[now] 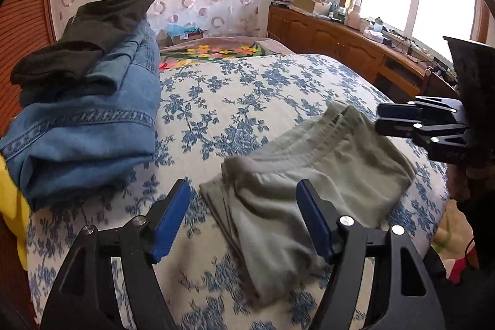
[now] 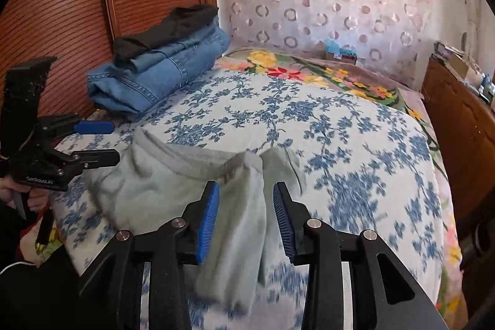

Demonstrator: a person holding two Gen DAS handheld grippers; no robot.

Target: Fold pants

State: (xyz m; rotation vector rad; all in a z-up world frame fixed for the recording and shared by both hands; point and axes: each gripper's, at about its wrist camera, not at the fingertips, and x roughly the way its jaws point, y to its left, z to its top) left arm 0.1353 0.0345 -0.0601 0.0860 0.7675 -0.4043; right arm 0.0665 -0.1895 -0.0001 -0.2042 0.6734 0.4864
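Blue pads of my left claw (image 1: 243,218) stand wide apart and released, with nothing pressed between them; the near left corner of the folded grey-green pants (image 1: 309,181) lies on the bed just ahead and a little to the right of the gap. My right claw (image 2: 246,218) is parted more narrowly, and a thick fold of the pants (image 2: 235,225) runs up through its gap. From the right wrist view I judge the pads clear of the cloth on both sides, so that claw too has let go.

I take the step in hand to be the release after a fold. To do it well I would draw both claws straight back and slightly up, so the ridged pads do not snag the soft fabric and drag a layer open. The right one needs more care, since the cloth sits between its pads. Then I would check that the edges lie square before any tidying press.

Beyond the left claw, the pants make a compact bundle on the blue-flowered bedspread (image 1: 216,101), with the waistband at the far side. Farther off, to the left, folded blue jeans (image 1: 92,126) carry a dark garment (image 1: 86,33) on top, well apart from the pants.
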